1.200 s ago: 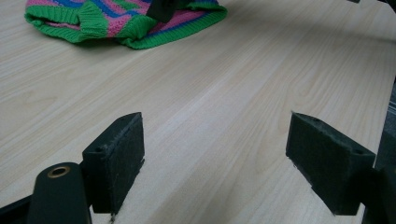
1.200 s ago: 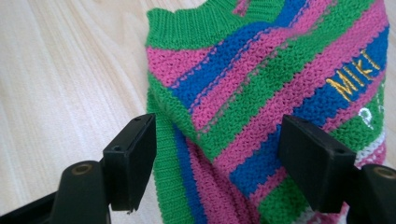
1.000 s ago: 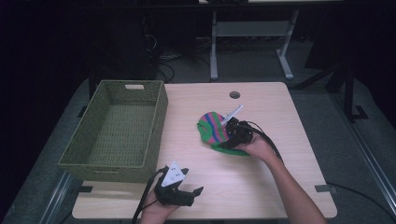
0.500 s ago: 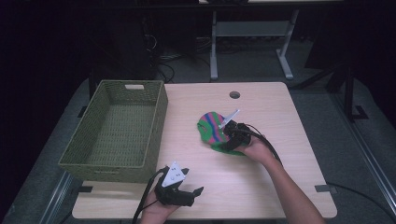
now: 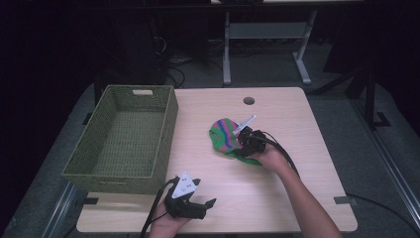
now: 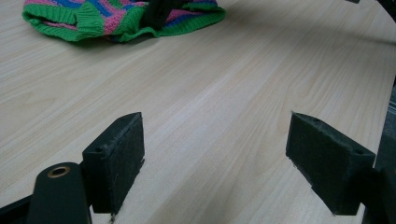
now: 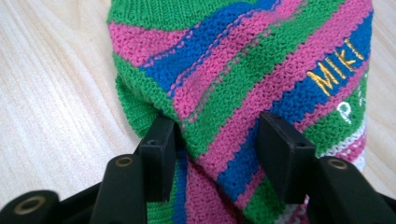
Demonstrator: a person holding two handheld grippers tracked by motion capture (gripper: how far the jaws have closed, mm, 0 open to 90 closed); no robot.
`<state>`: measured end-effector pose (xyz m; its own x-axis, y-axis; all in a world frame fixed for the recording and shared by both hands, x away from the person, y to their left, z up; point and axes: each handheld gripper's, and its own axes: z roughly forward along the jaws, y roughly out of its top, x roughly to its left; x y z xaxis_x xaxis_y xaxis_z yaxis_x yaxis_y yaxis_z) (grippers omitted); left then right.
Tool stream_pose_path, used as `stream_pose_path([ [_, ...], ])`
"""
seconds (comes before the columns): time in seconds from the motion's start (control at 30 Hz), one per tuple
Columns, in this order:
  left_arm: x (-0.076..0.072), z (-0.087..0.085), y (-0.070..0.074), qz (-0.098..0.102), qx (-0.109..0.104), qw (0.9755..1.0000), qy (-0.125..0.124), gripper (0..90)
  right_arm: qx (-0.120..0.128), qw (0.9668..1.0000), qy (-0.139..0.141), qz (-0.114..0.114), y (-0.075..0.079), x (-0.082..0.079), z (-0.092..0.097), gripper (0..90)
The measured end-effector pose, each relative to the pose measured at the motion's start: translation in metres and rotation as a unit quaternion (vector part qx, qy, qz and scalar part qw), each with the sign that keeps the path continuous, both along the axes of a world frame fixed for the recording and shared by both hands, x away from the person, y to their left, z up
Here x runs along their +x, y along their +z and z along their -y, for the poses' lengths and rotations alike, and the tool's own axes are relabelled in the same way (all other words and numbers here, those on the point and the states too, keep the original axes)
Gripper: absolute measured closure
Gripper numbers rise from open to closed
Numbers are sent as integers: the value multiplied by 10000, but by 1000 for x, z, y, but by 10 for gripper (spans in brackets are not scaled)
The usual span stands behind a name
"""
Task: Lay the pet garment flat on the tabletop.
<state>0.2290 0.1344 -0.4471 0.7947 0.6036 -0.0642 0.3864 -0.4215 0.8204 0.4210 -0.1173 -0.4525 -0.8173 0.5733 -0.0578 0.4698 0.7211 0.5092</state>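
Right claw point(image 7: 212, 140) clenched on striped knit hat point(image 5: 225, 135), basket point(image 5: 124, 136) off to hat's left; left claw point(image 6: 217, 158) released, idle nearer basket.

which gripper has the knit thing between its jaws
The right gripper: its jaws stand on either side of a fold of the striped knit piece. The left gripper is open over bare table, apart from it.
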Motion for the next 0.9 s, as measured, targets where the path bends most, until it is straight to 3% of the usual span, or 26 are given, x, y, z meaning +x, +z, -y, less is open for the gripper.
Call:
stream_pose_path([
  [0.27,0,0,0,0,10,10000,-6,189,-265,9995,-167,33,3,0,-6,634],
  [0.47,0,0,0,1,2,10000,-1,190,-601,9977,-92,295,4,-3,-11,746],
  [0.9,1,-1,0,-14,-15,10000,22,189,-278,9994,-203,21,9,1,1,780],
])
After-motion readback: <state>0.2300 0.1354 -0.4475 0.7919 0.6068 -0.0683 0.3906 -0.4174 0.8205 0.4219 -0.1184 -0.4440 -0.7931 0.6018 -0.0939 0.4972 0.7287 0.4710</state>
